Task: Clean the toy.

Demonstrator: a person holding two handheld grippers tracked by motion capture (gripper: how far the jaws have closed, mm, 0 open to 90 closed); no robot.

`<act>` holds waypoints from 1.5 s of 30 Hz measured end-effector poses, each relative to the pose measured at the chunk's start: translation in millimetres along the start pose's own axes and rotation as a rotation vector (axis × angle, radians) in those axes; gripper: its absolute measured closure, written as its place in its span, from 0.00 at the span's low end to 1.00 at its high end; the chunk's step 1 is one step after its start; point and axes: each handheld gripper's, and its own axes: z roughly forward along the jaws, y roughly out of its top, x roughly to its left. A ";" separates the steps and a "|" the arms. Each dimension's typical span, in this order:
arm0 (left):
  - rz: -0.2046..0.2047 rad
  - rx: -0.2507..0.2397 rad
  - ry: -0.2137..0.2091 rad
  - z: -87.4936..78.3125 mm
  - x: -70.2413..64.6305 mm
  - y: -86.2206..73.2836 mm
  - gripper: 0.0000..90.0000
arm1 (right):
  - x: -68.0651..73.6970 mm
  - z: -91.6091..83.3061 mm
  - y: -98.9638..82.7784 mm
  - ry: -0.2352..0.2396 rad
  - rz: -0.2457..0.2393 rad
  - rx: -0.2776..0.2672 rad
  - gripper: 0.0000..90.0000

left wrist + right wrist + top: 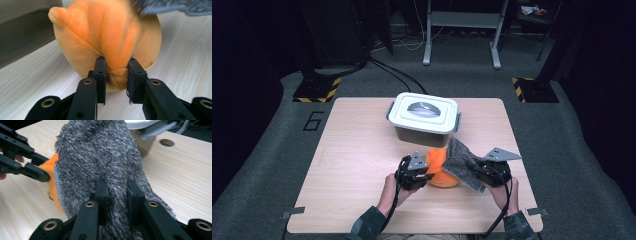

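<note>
An orange plush toy (439, 170) (107, 37) rests on the wooden table (357, 160), in front of the lidded box. My left gripper (421, 176) (116, 72) is shut on a fold at the toy's near side, its pads pinching the plush. My right gripper (477, 172) (117, 192) is shut on a grey fuzzy cloth (462, 161) (100, 157), which hangs lifted off the table and drapes over the toy's right side. The toy's orange edge (53, 177) peeks out left of the cloth in the right gripper view, where my left gripper's fingers (37, 173) also reach in.
A grey storage box with a white lid (424, 120) stands just behind the toy at mid-table. The table has a round cable hole (166, 142) far right. Taped floor marks and stand legs lie beyond the table's far edge.
</note>
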 end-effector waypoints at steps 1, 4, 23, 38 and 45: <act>0.005 0.004 -0.004 0.1 0.0 0.8 0.81 | 1.8 2.0 1.5 0.006 -0.006 0.010 0.83; 0.009 0.003 -0.003 1.1 -0.6 2.1 0.81 | 7.0 8.9 7.5 0.022 -0.027 0.009 0.83; 0.006 -0.037 0.010 3.5 -5.1 -2.7 0.78 | 9.7 33.6 3.9 0.047 -0.048 0.049 0.81; 0.039 -0.036 -0.007 3.6 -5.0 0.9 0.83 | 34.0 38.8 25.7 0.066 -0.134 0.010 0.83; 0.009 -0.032 -0.002 5.9 -4.2 -1.4 0.83 | 32.5 42.0 19.8 0.060 -0.135 0.024 0.84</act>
